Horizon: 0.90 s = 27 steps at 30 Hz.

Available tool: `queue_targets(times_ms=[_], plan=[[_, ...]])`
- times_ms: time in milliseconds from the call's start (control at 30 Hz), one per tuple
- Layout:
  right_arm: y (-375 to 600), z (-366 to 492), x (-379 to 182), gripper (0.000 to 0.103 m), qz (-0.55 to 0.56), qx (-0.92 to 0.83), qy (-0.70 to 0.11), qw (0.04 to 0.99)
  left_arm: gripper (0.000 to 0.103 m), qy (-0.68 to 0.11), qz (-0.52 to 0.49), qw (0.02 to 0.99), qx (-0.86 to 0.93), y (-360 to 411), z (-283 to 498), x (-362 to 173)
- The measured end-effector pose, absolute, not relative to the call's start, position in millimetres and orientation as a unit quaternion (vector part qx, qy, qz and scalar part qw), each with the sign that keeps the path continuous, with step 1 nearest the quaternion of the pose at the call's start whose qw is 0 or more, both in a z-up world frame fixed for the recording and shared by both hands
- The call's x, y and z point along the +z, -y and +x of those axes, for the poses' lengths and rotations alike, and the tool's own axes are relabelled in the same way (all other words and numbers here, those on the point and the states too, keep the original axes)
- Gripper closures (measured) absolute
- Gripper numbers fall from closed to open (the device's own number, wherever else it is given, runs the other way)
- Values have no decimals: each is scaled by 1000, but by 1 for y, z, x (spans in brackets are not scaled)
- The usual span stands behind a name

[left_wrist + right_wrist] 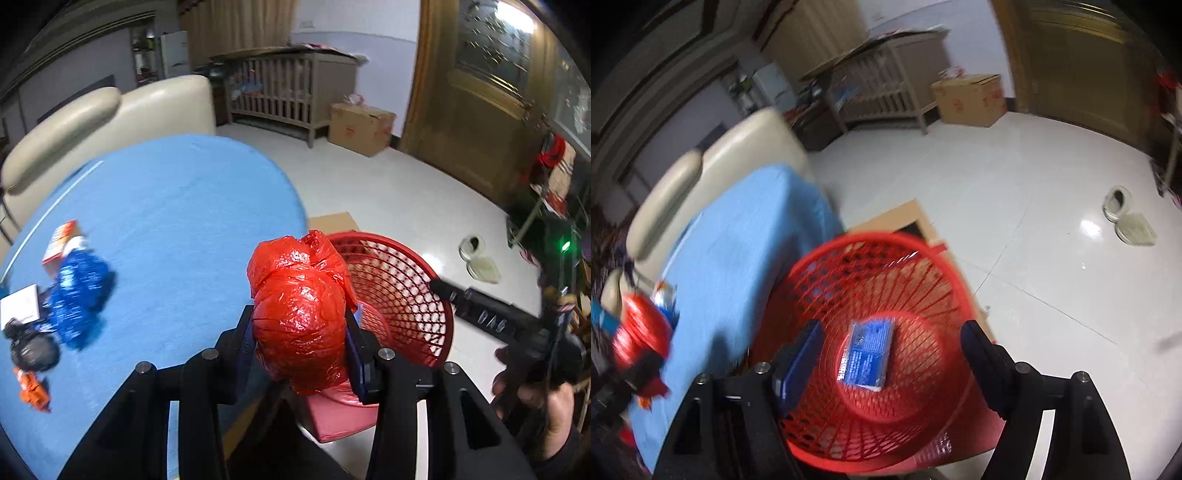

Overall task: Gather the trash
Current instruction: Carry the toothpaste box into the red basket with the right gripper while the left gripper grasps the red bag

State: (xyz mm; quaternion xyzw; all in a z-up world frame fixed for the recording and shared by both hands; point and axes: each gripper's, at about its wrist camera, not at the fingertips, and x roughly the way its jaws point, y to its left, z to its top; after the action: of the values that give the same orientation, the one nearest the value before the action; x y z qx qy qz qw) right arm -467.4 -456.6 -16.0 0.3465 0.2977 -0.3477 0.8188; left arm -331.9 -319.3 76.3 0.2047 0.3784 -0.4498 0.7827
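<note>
My left gripper is shut on a crumpled red plastic bag and holds it at the table's edge, beside the red mesh basket. My right gripper is open and empty, right above the basket. A blue packet lies on the basket's bottom. On the blue table lie a blue crumpled bag, a small box, a white card, a black bag and an orange scrap. The red bag also shows at the left of the right wrist view.
A cream sofa stands behind the table. A crib and a cardboard box stand at the far wall. Slippers lie on the white floor. The basket stands on a pink stool. Cardboard lies beside it.
</note>
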Motion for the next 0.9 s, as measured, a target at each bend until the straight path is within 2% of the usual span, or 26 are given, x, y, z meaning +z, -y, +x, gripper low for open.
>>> queue_targets(times_ms=[233, 267, 300, 333, 600, 900], plan=[[474, -495, -5, 23, 370, -374, -258, 810, 53, -399, 235, 747, -477, 363, -347, 54], [474, -496, -5, 23, 371, -376, -257, 809, 47, -402, 240, 740, -482, 369, -350, 51], [476, -496, -5, 23, 372, -378, -256, 809, 35, -405, 242, 736, -485, 372, -352, 50], [476, -497, -5, 23, 372, -380, -255, 808, 31, -407, 248, 731, -488, 376, -353, 47], [474, -491, -4, 23, 371, -385, -256, 806, 29, -393, 231, 752, -476, 359, -339, 63], [442, -452, 13, 22, 336, -352, -271, 831, 28, -399, 162, 806, -407, 271, -289, 80]])
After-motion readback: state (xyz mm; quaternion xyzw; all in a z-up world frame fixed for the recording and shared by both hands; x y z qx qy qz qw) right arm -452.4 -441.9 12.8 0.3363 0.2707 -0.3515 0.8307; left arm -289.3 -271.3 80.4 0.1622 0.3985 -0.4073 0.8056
